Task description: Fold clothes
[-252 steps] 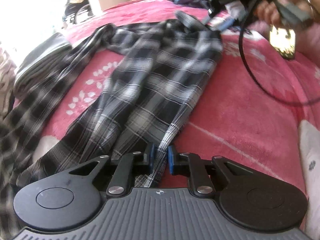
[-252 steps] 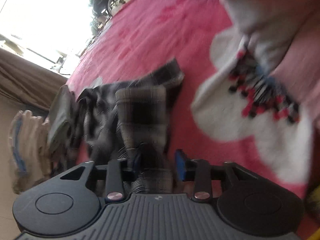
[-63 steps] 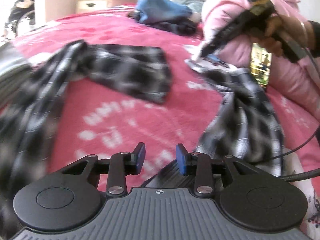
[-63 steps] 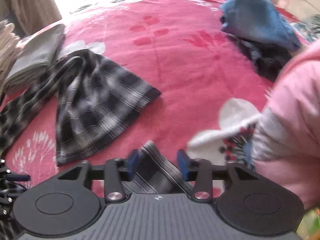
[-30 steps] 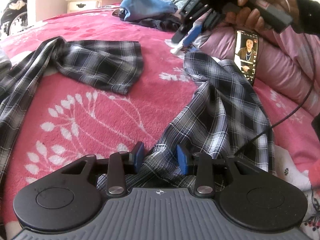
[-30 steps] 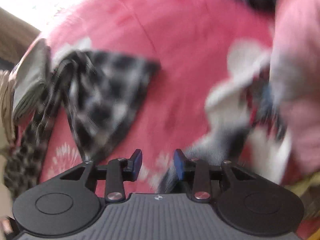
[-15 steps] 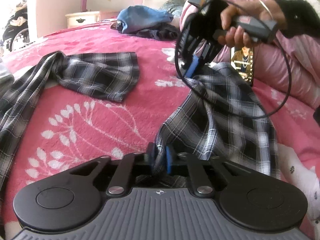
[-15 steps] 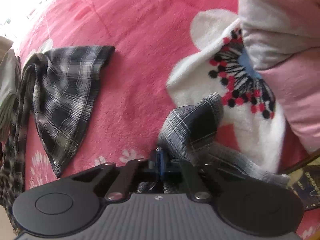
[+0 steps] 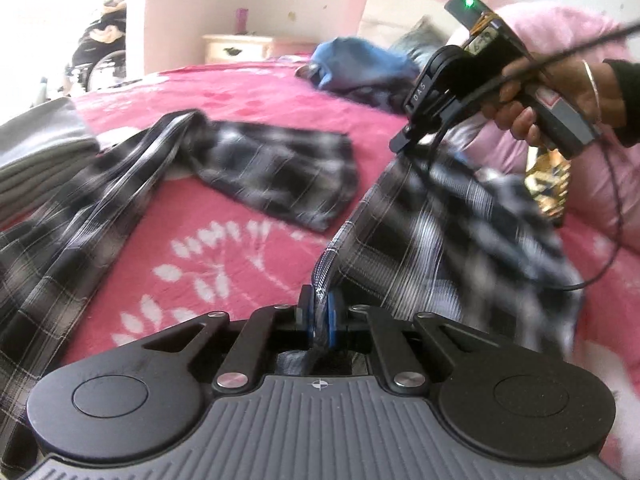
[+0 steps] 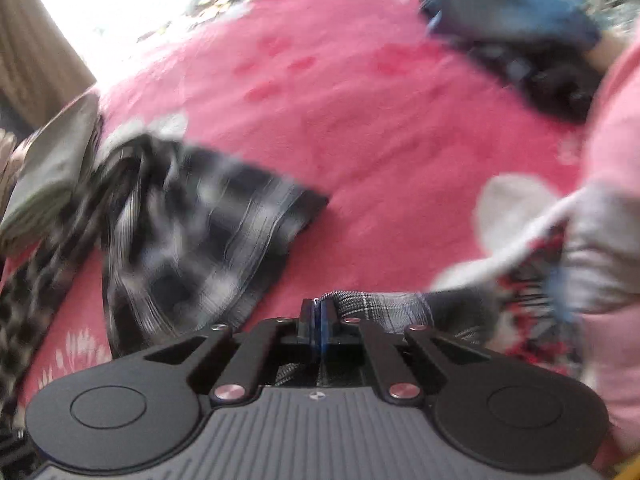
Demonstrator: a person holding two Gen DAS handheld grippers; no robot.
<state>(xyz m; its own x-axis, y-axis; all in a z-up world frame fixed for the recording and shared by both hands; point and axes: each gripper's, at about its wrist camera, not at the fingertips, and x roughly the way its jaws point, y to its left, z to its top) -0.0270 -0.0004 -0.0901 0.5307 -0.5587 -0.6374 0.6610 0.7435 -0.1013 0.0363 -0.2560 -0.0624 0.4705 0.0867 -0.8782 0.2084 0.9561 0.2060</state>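
Motion blur is smearing the plaid shirt (image 10: 192, 232) and blue clothes (image 10: 508, 4) in the right wrist view. The left gripper (image 9: 319, 314) body is hiding the pinched hem's end. The frame's left edge is cropping the grey stack (image 9: 36, 148).

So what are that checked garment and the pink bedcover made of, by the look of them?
The checked garment, clamped in both tools, looks like thin woven cloth, perhaps cotton flannel: fine woven lines, soft drape, matt. The pink bedcover looks like plush fleece: fuzzy nap, printed white leaves. Fibre cannot be told.
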